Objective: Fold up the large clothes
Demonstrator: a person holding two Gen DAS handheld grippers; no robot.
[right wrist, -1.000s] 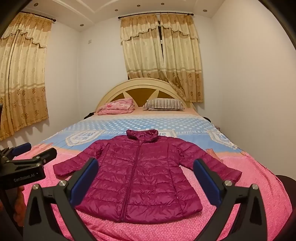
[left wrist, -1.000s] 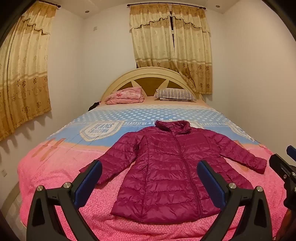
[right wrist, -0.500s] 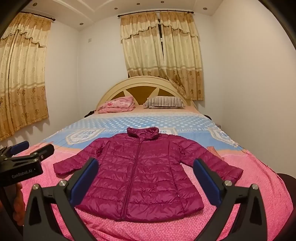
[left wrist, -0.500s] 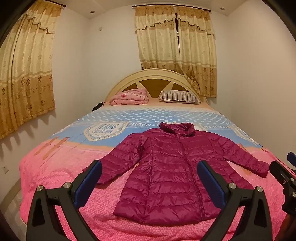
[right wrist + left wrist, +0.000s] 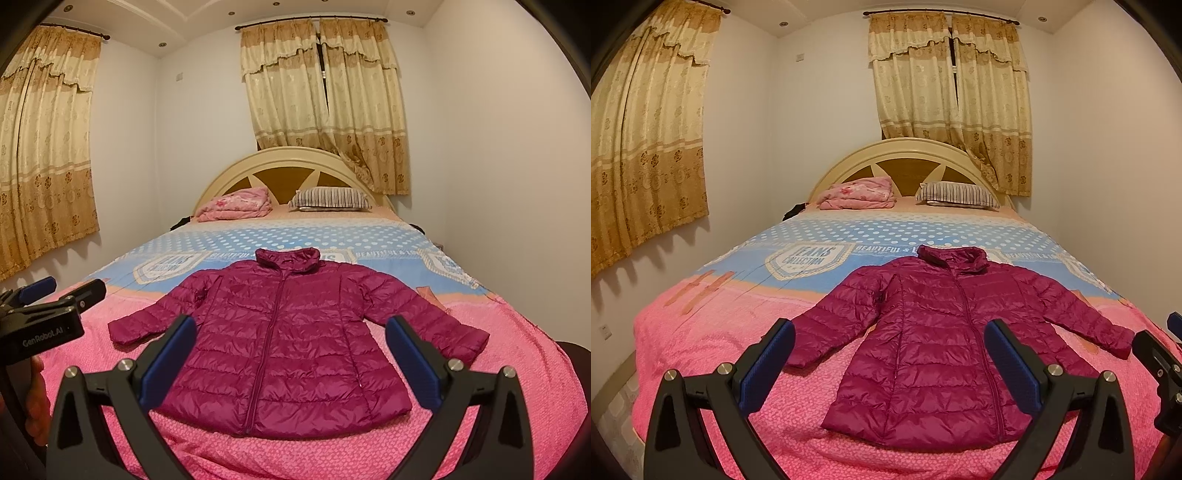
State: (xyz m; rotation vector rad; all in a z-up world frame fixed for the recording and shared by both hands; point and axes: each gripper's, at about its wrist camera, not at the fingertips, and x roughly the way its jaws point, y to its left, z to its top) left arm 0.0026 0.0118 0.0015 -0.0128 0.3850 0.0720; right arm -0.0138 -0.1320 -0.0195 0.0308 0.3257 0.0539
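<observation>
Magenta quilted jacket [image 5: 945,332] lies flat and zipped on the pink end of the bed [image 5: 701,343], collar toward the headboard [image 5: 905,155], both sleeves spread out to the sides. I see my left hand-held gripper [image 5: 889,363] wide open with nothing in it, hovering short of the hem. My right hand-held gripper [image 5: 291,360] is equally wide open and empty, centred on the jacket.

Warm, dim ceiling-spot light, soft curtain [image 5: 646,147] shadows on the wall, sharp focus, strong fisheye bending, dark corners.
</observation>
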